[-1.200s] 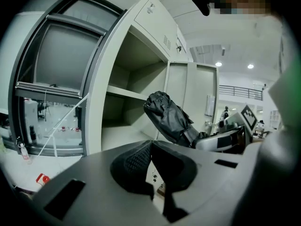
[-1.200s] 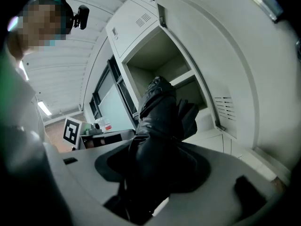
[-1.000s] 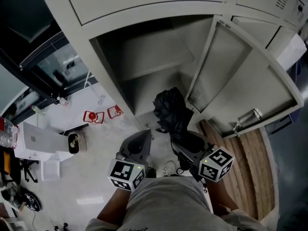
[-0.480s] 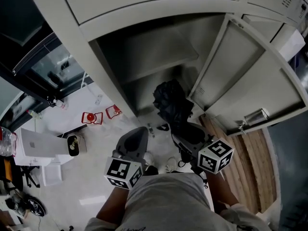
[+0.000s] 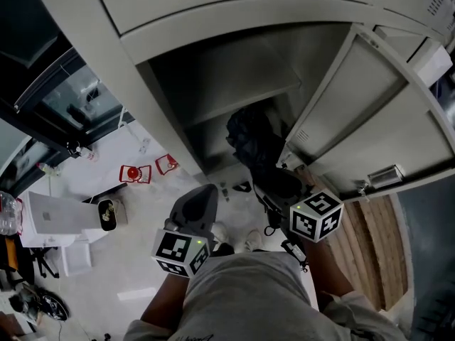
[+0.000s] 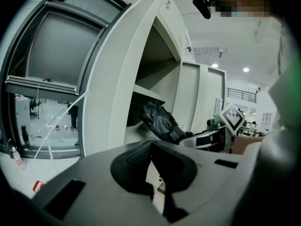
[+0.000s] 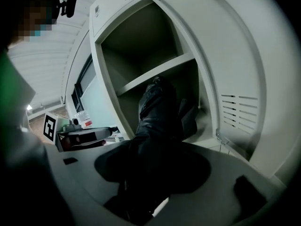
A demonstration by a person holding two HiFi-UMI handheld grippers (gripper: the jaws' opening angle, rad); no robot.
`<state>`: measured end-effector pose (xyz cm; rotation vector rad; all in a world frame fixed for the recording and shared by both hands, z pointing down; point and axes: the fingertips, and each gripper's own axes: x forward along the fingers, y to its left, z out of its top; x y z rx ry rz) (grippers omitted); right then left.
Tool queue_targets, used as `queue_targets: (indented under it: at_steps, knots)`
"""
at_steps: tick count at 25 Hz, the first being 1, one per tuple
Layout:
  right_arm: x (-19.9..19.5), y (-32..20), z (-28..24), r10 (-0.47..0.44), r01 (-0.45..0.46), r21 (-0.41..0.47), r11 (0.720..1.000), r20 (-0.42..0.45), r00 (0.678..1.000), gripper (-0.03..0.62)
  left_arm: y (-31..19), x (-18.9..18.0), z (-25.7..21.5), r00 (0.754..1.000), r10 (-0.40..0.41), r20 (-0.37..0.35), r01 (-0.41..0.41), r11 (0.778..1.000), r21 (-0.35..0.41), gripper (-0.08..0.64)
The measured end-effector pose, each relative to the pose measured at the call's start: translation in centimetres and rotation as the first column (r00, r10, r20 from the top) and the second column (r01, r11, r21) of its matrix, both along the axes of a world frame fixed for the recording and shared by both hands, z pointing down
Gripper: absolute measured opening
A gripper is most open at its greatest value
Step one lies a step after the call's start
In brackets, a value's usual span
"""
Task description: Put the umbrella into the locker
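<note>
Umbrella [image 5: 250, 142] (black) pokes into locker [image 5: 213, 27] beneath its shelf [image 7: 155, 74] — right tool [image 5: 274, 190] pinches it, left tool [image 5: 206, 194] pressed together.

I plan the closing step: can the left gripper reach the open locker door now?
Probably not directly: the locker door stands open on the far right, and the right gripper holding the umbrella lies between it and the left gripper.

The umbrella [image 5: 249, 142] is black, the locker [image 5: 370, 105] pale grey. The left gripper [image 5: 207, 192] and the right gripper [image 5: 274, 187] are dark grey, with black-and-white square markers.
</note>
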<state>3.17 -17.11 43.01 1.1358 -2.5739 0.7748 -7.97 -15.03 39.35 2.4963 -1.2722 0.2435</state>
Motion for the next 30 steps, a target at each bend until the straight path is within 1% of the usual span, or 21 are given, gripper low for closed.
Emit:
queue_targets:
  at_steps: [12,19,24,30]
  knots:
    - [-0.4,-3.6,1.0,0.004,-0.005,-0.017,1.000,-0.064,0.998,0.232,-0.9,-0.5,0.9,1.000,0.011,0.016,-0.011,1.000,-0.015,0.017]
    - [-0.8,-5.2,1.4,0.007,-0.009,-0.021,1.000,-0.101,0.995,0.232,-0.7,-0.8,1.1,1.000,0.014,0.008,-0.013,1.000,-0.024,0.017]
    - [-1.2,-6.4,1.1,0.003,-0.003,-0.005,1.000,-0.122,0.993,0.232,-0.6,-1.2,1.4,1.000,0.004,0.000,-0.004,0.999,-0.036,0.017]
    - [-1.6,-7.7,1.5,-0.005,0.003,-0.008,1.000,-0.174,0.985,0.232,-0.5,-1.9,1.6,1.000,-0.009,-0.008,0.008,0.999,-0.043,0.017]
